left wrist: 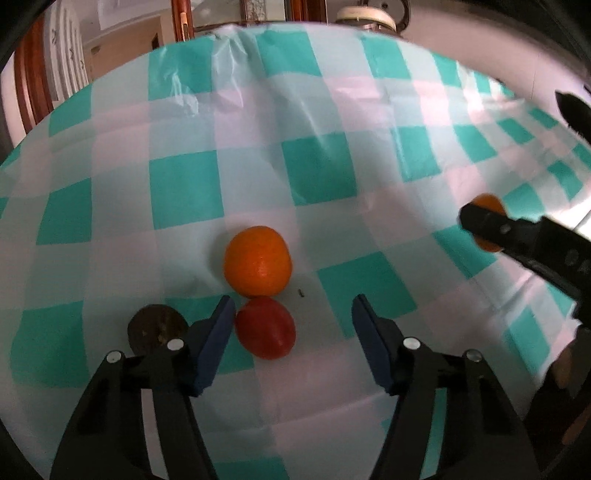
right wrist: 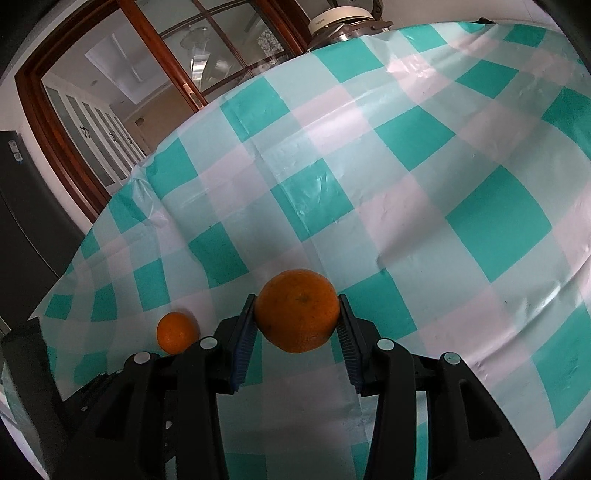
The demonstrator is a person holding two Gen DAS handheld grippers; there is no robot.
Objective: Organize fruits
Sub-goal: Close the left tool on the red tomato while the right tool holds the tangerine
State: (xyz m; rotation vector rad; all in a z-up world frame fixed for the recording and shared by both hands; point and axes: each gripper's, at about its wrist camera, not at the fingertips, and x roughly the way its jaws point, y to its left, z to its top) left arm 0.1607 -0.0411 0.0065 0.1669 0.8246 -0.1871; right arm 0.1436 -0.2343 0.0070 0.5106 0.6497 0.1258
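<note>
In the left wrist view a red round fruit (left wrist: 266,328) lies on the teal-and-white checked tablecloth (left wrist: 184,192) between the fingers of my left gripper (left wrist: 293,301). The gripper is open; the fruit sits close to the left pad, with a wide gap to the right pad. An orange (left wrist: 258,261) rests just beyond it, touching it. A brown round fruit (left wrist: 157,326) lies outside the left finger. My right gripper (right wrist: 297,323) is shut on a larger orange (right wrist: 295,306), held above the cloth; that held orange (left wrist: 489,205) also shows at the right of the left wrist view.
A smaller orange (right wrist: 177,331) lies on the cloth left of my right gripper. The table's far edge (right wrist: 207,107) runs before a wooden-framed glass door (right wrist: 110,92). A white appliance (left wrist: 364,14) stands past the far edge.
</note>
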